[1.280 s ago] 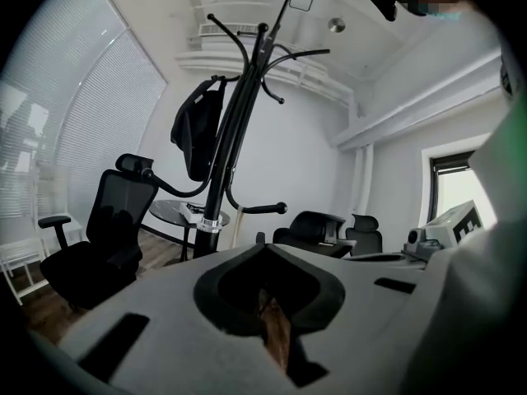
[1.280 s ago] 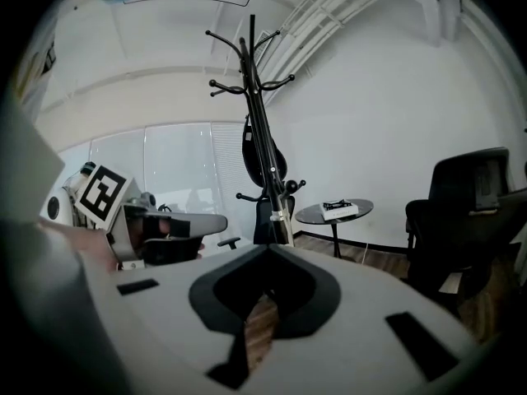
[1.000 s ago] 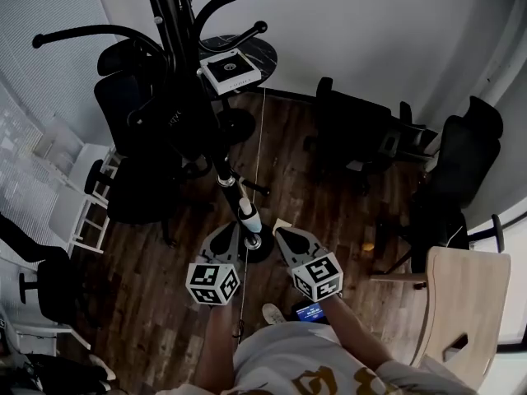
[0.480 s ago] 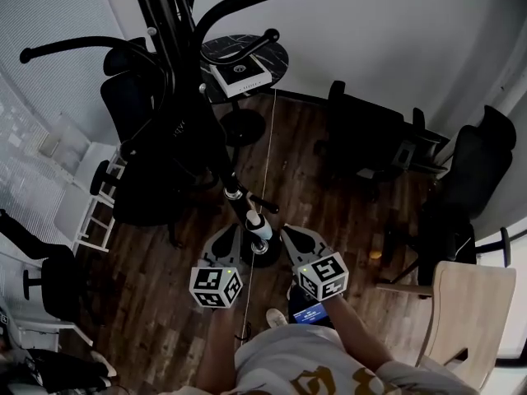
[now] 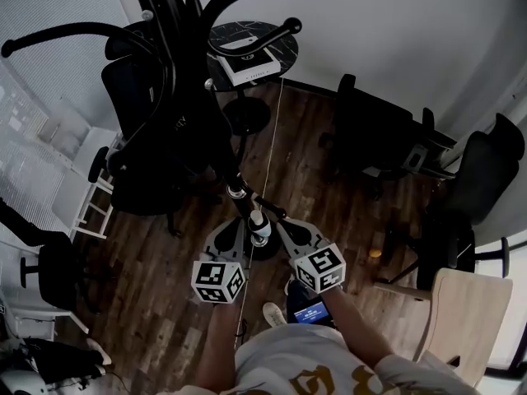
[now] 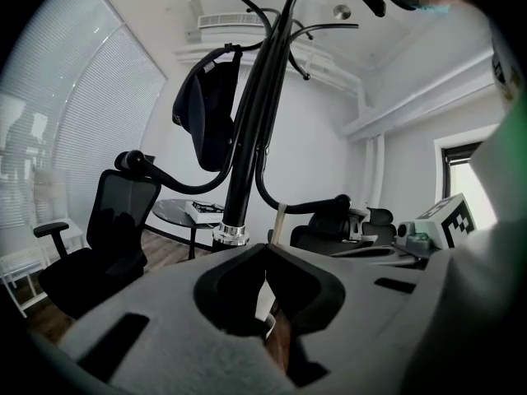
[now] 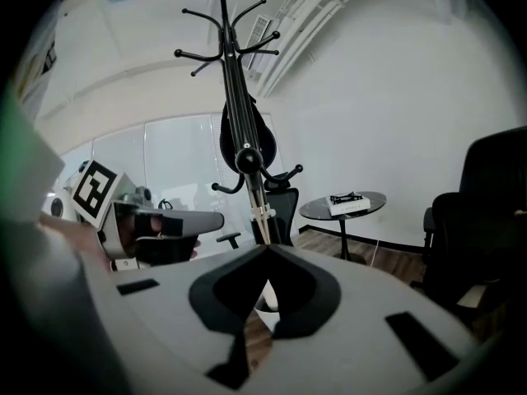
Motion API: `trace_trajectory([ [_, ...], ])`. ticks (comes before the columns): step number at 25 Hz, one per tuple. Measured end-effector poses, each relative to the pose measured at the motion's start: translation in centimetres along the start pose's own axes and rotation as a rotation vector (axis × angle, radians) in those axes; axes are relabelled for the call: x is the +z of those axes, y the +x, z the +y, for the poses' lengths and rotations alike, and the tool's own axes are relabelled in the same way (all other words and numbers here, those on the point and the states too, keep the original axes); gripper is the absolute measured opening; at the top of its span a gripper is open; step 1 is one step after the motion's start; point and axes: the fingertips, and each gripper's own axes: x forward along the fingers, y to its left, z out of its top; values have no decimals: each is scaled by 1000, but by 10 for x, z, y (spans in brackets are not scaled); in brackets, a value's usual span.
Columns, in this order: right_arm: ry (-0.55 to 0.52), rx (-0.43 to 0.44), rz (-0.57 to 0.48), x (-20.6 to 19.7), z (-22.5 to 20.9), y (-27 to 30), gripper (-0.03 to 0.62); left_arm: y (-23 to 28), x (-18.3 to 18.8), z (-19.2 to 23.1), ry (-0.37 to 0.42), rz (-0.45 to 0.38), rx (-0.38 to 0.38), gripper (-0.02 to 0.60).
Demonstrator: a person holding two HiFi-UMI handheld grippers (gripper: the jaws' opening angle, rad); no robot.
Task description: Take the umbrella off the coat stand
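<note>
The black coat stand [image 5: 177, 23] rises at the upper left, its pole running down past a silver collar [image 5: 237, 192] to a white section [image 5: 259, 223]. A black folded bundle, seemingly the umbrella [image 6: 206, 113], hangs from an upper hook and also shows as the umbrella [image 7: 239, 134] against the pole. In the head view I cannot tell it apart from the dark chair behind. My left gripper [image 5: 237, 227] and right gripper [image 5: 280, 225] flank the pole's white section, both low and shut with nothing held. The left gripper [image 6: 265, 249] and right gripper [image 7: 268, 252] point up at the stand.
A round black table [image 5: 222, 35] with a white box [image 5: 251, 60] stands behind the stand. Black office chairs [image 5: 370, 134] line the wall, with a wooden chair [image 5: 465, 311] at the lower right. A thin pale cord [image 5: 272, 146] hangs beside the pole. A white rack [image 5: 82, 212] stands at the left.
The view has drawn nearer to the stand, whose arms now reach further over the frame. Both grippers have edged forward beside the lower pole and stay shut.
</note>
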Motion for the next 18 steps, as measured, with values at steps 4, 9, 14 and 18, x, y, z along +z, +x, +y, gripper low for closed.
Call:
trace_trajectory([
  [4,-8,13,9,1,-6,14,12,10,-3,2,-3,6,-4,21],
  [9,-6,46,3,6,-10,29,12,25,-3,2,0,17,-31,21],
  [14,-20,131,-4,9,-1,40,14,37,-12,-8,-13,56,-86,89],
  [18,-18,153,-13,13,-2,48,14,45,-11,-10,0,55,-89,89],
])
